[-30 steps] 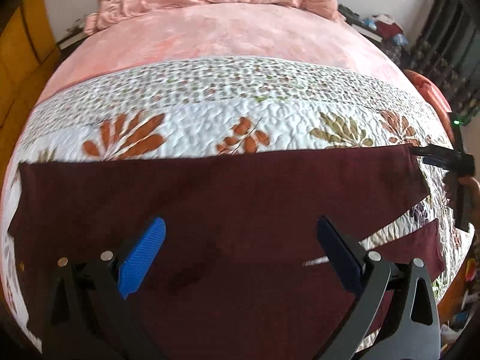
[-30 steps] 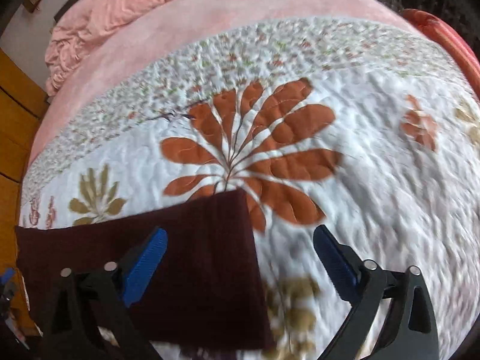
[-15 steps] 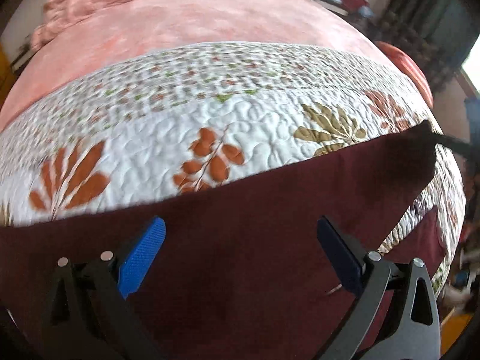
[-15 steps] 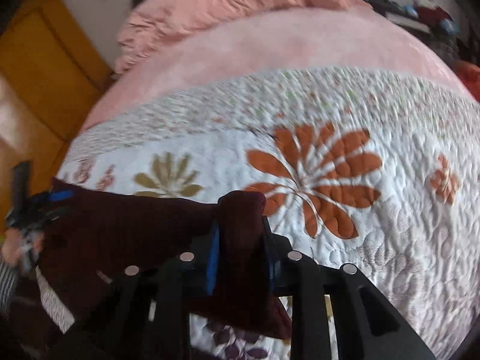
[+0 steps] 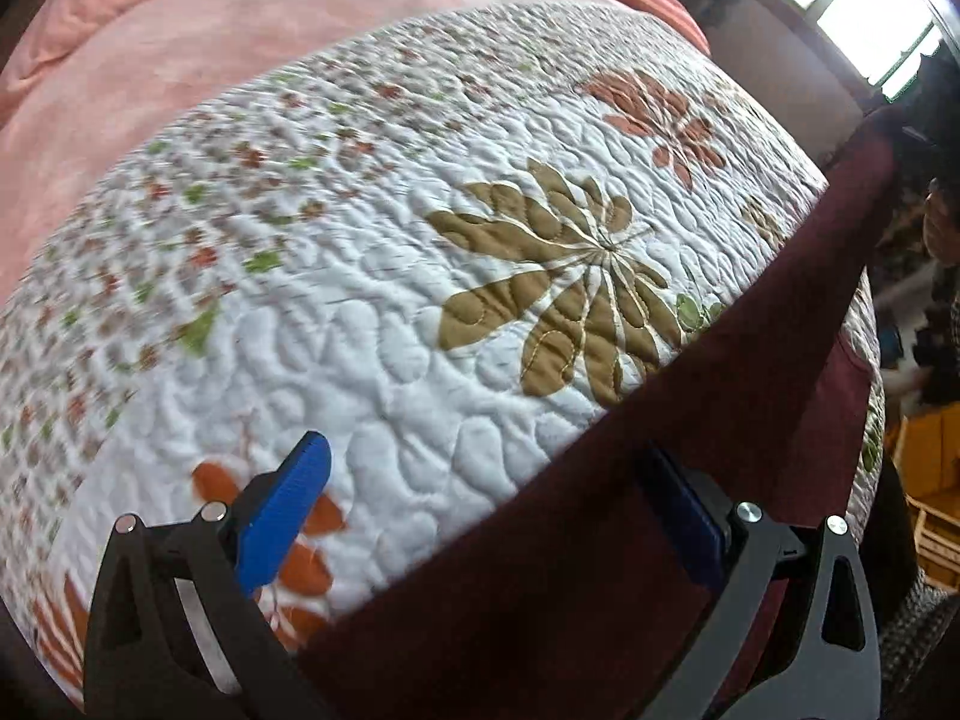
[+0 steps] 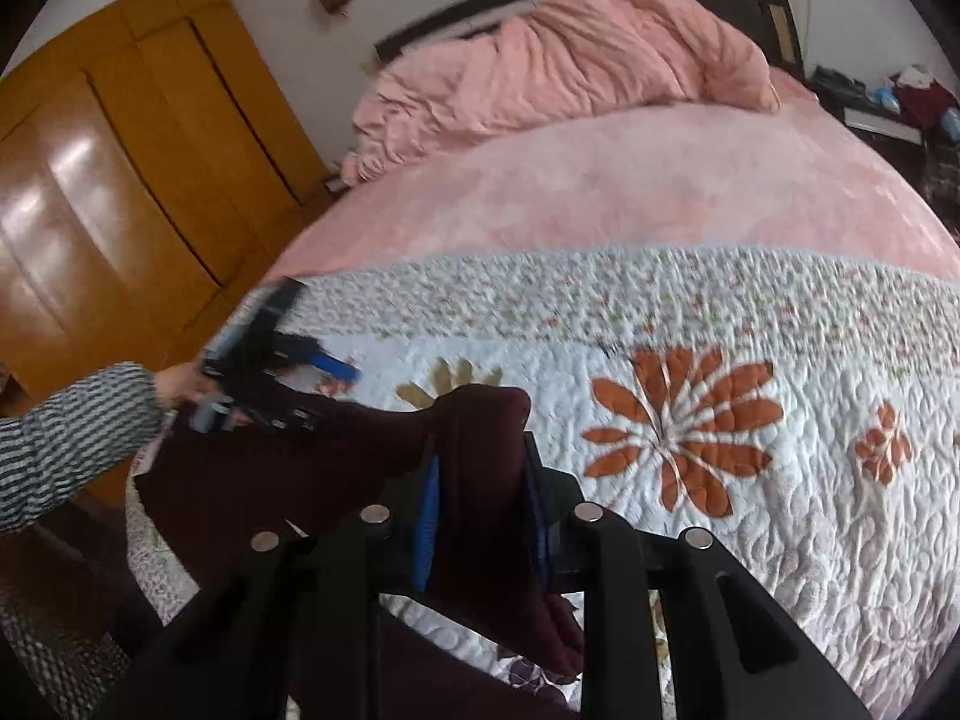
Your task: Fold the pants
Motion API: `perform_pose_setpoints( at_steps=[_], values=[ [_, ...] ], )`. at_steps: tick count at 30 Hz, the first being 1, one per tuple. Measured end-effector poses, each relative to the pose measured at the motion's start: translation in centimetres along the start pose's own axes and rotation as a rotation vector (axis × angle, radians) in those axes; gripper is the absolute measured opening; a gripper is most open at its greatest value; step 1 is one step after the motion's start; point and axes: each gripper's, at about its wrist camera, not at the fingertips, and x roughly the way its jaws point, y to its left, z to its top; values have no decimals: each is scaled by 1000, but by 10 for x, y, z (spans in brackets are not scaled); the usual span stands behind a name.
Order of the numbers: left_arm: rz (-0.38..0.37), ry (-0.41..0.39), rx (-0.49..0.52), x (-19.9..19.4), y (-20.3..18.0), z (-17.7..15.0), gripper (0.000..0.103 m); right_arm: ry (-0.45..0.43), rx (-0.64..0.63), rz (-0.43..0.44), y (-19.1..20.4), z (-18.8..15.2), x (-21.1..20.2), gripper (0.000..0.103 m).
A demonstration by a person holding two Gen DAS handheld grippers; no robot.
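Pink bedding (image 6: 630, 192) is covering the far half of a bed, with a bunched pink duvet (image 6: 558, 72) lying at 12 o'clock in the right wrist view and a wooden wardrobe (image 6: 120, 168) standing at 10 o'clock. Nearer, a white quilt (image 5: 372, 324) with orange and olive leaf prints is spreading across the bed.

Dark maroon pants (image 5: 600, 540) are lying on this quilt, running in the left wrist view from 6 o'clock up toward 2 o'clock, where the far end is rising off the quilt. The left claw (image 5: 498, 510) is standing wide apart: its blue left finger (image 5: 282, 510) is hovering over bare quilt at 7 o'clock, while the other finger sits against the maroon cloth at 5 o'clock.

In the right wrist view the right claw (image 6: 480, 516) is pinching a raised bunch of the pants (image 6: 480, 468) tightly between its blue pads at 6 o'clock. From there the cloth is stretching toward 9 o'clock, where the left claw (image 6: 288, 366), seen from the side, is hovering at the fabric's edge, held by a hand on a striped sleeve (image 6: 66, 438)
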Motion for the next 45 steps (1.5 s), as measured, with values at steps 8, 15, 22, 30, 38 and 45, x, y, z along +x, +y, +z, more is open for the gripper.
perform_pose_setpoints(
  at_steps=[8, 15, 22, 30, 38, 45],
  values=[
    [-241, 93, -73, 4, 8, -12, 100, -66, -14, 7, 6, 8, -22, 24],
    [-313, 63, -183, -16, 20, -31, 27, -103, 23, 1, 2, 6, -24, 24],
    [86, -151, -162, -84, -31, -56, 16, -51, 133, -139, -18, -15, -6, 22],
    [477, -220, -44, -95, -149, -130, 16, 8, 143, -221, -4, -87, -4, 22],
    [562, -200, 52, -61, -209, -189, 16, 70, 190, -276, 13, -164, -18, 20],
    [566, -151, 43, -25, -246, -219, 15, 137, 243, -345, 13, -209, -23, 20]
  ],
)
